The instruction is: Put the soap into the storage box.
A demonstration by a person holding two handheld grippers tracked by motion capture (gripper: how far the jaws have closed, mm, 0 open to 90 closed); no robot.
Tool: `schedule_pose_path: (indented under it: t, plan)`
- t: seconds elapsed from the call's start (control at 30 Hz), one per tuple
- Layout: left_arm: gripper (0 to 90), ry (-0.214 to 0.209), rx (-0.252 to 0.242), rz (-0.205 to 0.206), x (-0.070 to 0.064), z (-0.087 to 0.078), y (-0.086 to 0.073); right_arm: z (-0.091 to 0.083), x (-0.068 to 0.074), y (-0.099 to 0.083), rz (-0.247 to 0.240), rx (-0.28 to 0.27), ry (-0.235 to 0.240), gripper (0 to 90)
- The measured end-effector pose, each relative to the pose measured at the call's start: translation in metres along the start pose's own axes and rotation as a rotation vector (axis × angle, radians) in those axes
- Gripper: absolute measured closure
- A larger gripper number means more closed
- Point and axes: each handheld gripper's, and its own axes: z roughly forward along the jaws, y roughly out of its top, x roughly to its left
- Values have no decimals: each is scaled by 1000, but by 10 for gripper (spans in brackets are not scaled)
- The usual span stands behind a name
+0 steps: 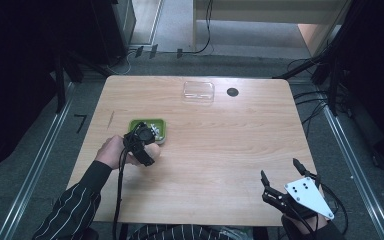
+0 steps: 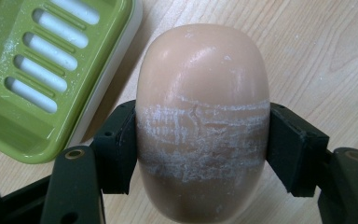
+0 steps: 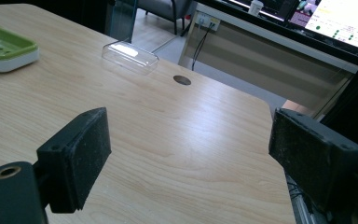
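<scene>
High view: wooden table (image 1: 220,150); grey floor (image 1: 45,165); dark surroundings

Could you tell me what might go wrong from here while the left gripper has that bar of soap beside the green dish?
1. The soap is rounded and smooth, and the left gripper clamps it only across its scuffed middle, so it could squirt out of the jaws.
2. It sits close to the green soap dish, so a careless move might knock the dish's rim and shift it.
</scene>
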Motion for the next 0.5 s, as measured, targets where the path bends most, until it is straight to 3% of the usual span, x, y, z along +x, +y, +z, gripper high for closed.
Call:
schedule_pose_path:
  t: [0.23,0.5]
  plan:
    - [335,4,-27,-8,6,-8,2,0,0,0,-3,-1,-1,134]
    - [335,9,-14,9,10,-8,5,0,0,0,-3,0,2,135]
